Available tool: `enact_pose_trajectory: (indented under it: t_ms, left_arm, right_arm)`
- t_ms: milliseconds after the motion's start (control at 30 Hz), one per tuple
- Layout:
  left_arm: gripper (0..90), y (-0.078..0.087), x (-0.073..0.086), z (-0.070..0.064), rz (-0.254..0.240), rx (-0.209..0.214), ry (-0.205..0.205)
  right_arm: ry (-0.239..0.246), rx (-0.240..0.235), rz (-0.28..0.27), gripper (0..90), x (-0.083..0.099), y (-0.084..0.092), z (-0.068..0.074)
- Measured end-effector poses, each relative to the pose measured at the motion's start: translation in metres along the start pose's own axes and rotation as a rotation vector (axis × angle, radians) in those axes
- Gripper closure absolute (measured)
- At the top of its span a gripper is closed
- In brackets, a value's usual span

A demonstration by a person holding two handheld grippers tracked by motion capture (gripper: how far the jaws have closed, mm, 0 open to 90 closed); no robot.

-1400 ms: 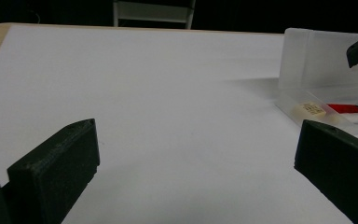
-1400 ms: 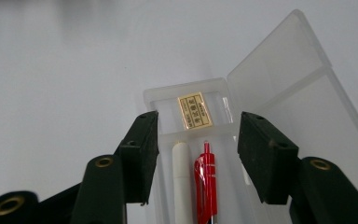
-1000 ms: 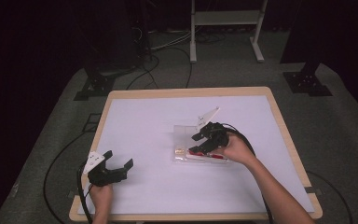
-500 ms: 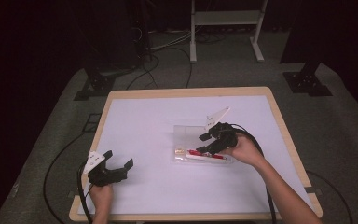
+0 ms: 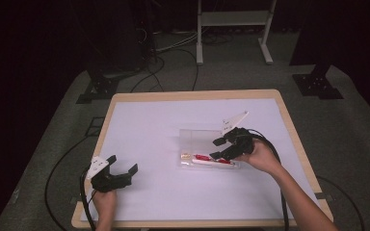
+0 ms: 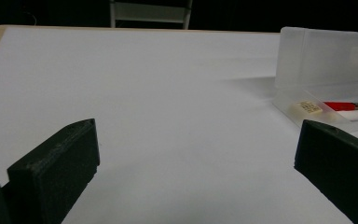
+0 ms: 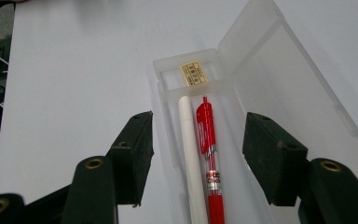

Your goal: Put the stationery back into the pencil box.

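1. While the right gripper (image 5: 218, 148) hangs over the pencil case (image 5: 192, 137), its jaws stand apart on either side of the tray and touch nothing; they have just been opening, with the case's tray between them but not pressed.
2. Pencil case: clear plastic, lying open on the white table (image 5: 149, 125), right of centre, with the lid (image 7: 279, 70) folded back flat beside the tray.
3. Inside the tray: a red pen (image 7: 209, 154) and a white stick (image 7: 189, 149) lie side by side lengthwise, touching or nearly so. A small yellow label (image 7: 194, 73) sits in the end compartment beyond their tips.
4. Left gripper (image 5: 124, 166): near the table's front left corner, well apart from the case, jaws wide apart with nothing between them.
5. Left gripper view: case seen at far right, lid (image 6: 326, 56) standing behind the tray.
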State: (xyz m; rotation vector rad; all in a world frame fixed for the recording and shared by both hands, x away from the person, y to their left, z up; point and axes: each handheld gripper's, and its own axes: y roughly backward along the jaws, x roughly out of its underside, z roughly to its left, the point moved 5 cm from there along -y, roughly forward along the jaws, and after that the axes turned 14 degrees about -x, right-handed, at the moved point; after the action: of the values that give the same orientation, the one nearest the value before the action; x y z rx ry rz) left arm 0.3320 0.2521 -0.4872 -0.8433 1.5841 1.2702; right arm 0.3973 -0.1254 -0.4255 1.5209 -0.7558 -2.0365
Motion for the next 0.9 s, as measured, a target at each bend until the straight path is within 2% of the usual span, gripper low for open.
enact_pose_trajectory:
  t_ms: [500, 900]
  left_arm:
    - [0.0, -0.001, 0.0, 0.0, 0.001, 0.0, 0.0]
    - [0.0, -0.001, 0.0, -0.001, 0.005, -0.006, -0.008]
  right_arm:
    - [-0.015, 0.023, -0.018, 40.8, 0.014, 0.017, 0.001]
    - [-0.052, 0.033, -0.027, 40.4, 0.032, 0.028, 0.004]
